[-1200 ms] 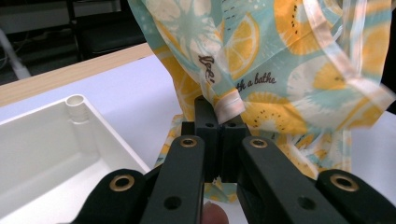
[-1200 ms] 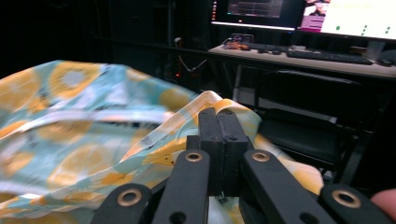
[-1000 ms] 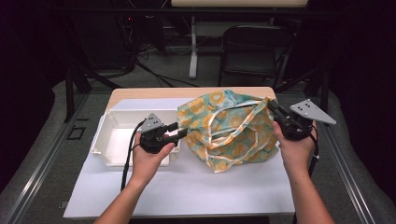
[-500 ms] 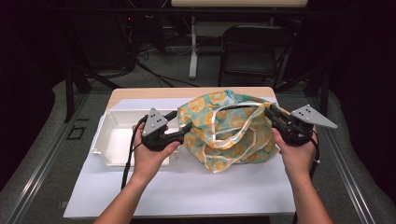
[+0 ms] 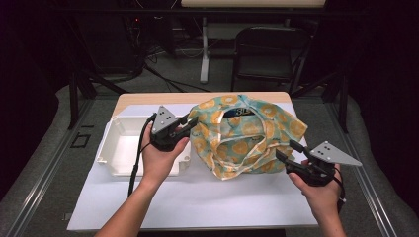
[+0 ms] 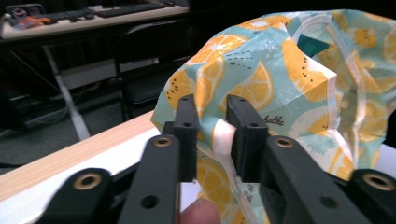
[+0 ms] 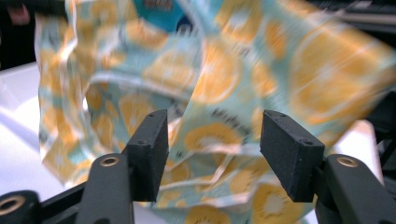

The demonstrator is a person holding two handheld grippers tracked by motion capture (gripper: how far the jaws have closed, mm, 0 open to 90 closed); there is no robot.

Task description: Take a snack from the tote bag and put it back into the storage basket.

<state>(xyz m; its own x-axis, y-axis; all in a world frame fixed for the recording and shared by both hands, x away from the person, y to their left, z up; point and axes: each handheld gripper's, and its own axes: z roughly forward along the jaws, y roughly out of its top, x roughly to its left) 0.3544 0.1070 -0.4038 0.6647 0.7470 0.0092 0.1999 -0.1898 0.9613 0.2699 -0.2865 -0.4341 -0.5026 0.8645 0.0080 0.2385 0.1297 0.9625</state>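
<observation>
The right gripper (image 5: 288, 150), at the orange-print teal cloth bag's (image 5: 247, 133) four o'clock, has just released; the left gripper (image 6: 212, 122) has just been closing, pinching its hem.

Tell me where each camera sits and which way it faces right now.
High view: above the person's side, looking forward and down on the table; both forearms, left gripper and right gripper show.
Left gripper view: rides the left gripper, looking along jaws pinching the bag's edge; a fingertip shows.
Right gripper view: rides the right gripper, facing the bag between open jaws.
Shared: all three show the orange-print bag.
</observation>
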